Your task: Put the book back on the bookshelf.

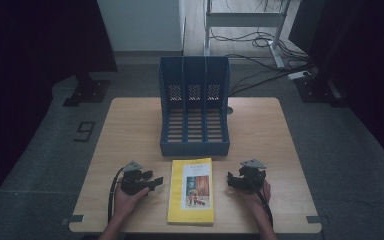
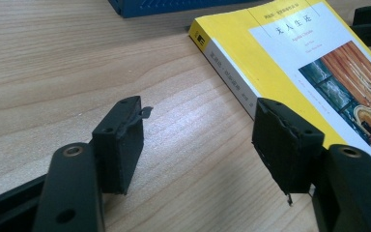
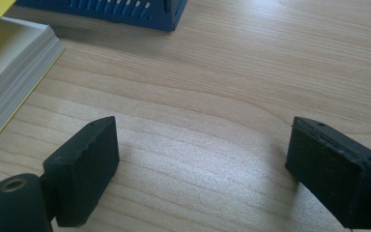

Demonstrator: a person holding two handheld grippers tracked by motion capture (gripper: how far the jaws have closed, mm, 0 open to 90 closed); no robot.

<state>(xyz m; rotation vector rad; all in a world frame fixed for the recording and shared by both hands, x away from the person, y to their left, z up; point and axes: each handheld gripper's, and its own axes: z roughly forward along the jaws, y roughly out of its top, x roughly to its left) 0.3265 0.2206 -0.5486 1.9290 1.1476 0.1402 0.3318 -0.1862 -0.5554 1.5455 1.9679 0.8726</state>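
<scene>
In the high view, a yellow book (image 1: 191, 191) lies flat near the middle of the front edge of the tabletop (image 1: 260, 131), with its cover up. Just behind it stands a blue file rack (image 1: 194, 106) with 3 compartments, and its front wall is near the far end of the book. The left gripper (image 1: 153, 182) rests on the tabletop just beside the left long edge of the book, and a hand (image 1: 128, 196) holds it from the front edge. The right gripper (image 1: 231, 180) is near the right long edge of the book, held by the other hand (image 1: 256, 194). Both grippers point toward the book.

In the left gripper view, the 2 black jaws of the left gripper (image 2: 198, 145) stand apart and hold nothing; bare wood shows between them. The book (image 2: 290, 58) lies just ahead, its spine turned to the jaws, and 1 jaw is in front of its near corner. A corner of the rack (image 2: 174, 5) shows at the top edge.

In the right gripper view, the jaws of the right gripper (image 3: 200, 164) stand wide and empty above the wood. The page edge of the book (image 3: 14, 72) is at the left, apart from the jaws, and a corner of the rack (image 3: 125, 12) is at the top.
</scene>
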